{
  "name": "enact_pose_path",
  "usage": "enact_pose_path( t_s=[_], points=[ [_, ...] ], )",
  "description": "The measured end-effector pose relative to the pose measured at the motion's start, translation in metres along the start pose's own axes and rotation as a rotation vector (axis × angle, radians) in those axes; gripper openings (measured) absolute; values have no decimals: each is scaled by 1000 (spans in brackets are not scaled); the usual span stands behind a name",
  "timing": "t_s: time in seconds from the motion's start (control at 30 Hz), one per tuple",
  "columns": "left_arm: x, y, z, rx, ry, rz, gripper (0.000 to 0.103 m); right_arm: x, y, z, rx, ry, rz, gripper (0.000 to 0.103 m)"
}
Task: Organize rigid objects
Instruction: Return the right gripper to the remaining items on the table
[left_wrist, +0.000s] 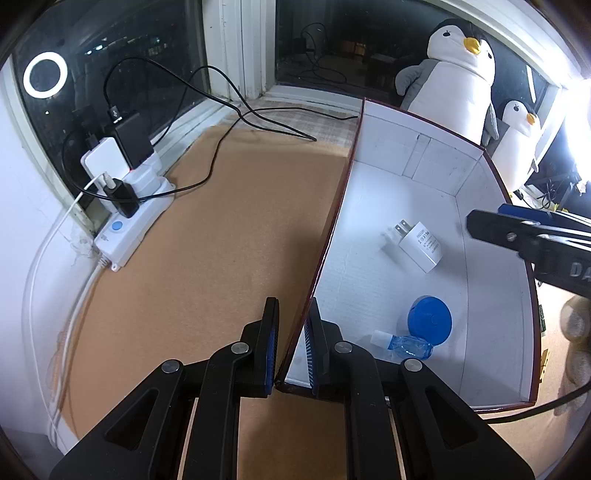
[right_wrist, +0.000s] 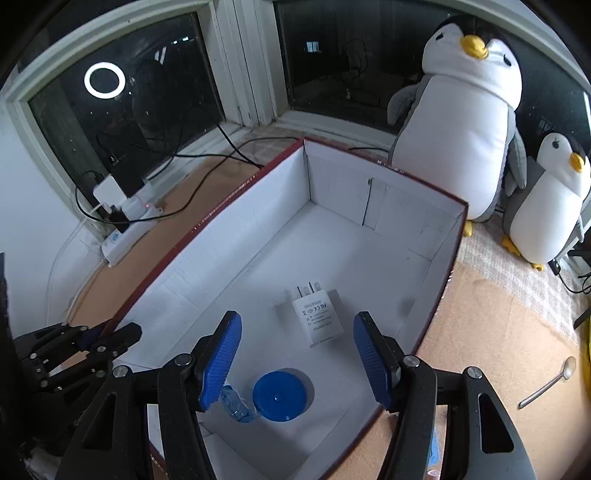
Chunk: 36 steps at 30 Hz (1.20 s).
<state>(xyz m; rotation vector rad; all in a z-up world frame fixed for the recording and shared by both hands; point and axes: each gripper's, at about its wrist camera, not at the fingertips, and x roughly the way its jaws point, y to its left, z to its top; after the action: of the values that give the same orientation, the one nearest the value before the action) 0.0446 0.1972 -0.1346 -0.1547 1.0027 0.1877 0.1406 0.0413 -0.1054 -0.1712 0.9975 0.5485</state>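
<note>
1. Our left gripper (left_wrist: 291, 343) has its jaws closed on the near-left wall of the box (left_wrist: 436, 206), one pad outside and one inside, pinning the thin wall close to its near corner. We read this as steadying the box.

2. Our right gripper (right_wrist: 297, 360) hangs over the open box with its jaws about half open and nothing between the pads. The adapter (right_wrist: 318, 320) shows in the gap, but it lies flat on the box floor below them, untouched.

3. The adapter's long axis runs roughly away from us, close to the line the right jaws point along. Its prongs (right_wrist: 303, 291) point at the far wall and its flat end faces us.

4. The blue cap (right_wrist: 279, 396) and the small clear bottle (right_wrist: 236, 404) lie on the floor nearer us, touching or almost touching; the bottle sits under the right gripper's left pad.

5. The thing still outside is the spoon (right_wrist: 548, 382). It lies on the surface to the right of the box, well apart from the jaws, past the right wall.

6. Its long axis runs on a slant: bowl up and to the right, handle end down and to the left, towards us.

7. The right hand is much the nearer, and the free one. We judge the next move to be a swing rightward over the wall, with the wrist turned so the pads close across the handle.
</note>
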Motion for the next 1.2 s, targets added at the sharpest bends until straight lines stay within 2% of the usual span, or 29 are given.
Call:
enact_pose_path(
  t_s=[0.3, 0.63, 0.93, 1.2],
  points=[
    [2, -1, 2, 9, 2, 11, 12, -31, -19, -12, 26, -42, -5, 59],
    [7, -5, 7, 23, 9, 23, 12, -59, -86, -50, 138, -42, -74, 59],
    [16, -7, 11, 25, 27, 34, 12, -68, -165, -100, 308, 5, -161, 59],
    [19, -9, 12, 35, 33, 45, 12, -60, -204, -130, 371, 68, -207, 59]
  ],
)
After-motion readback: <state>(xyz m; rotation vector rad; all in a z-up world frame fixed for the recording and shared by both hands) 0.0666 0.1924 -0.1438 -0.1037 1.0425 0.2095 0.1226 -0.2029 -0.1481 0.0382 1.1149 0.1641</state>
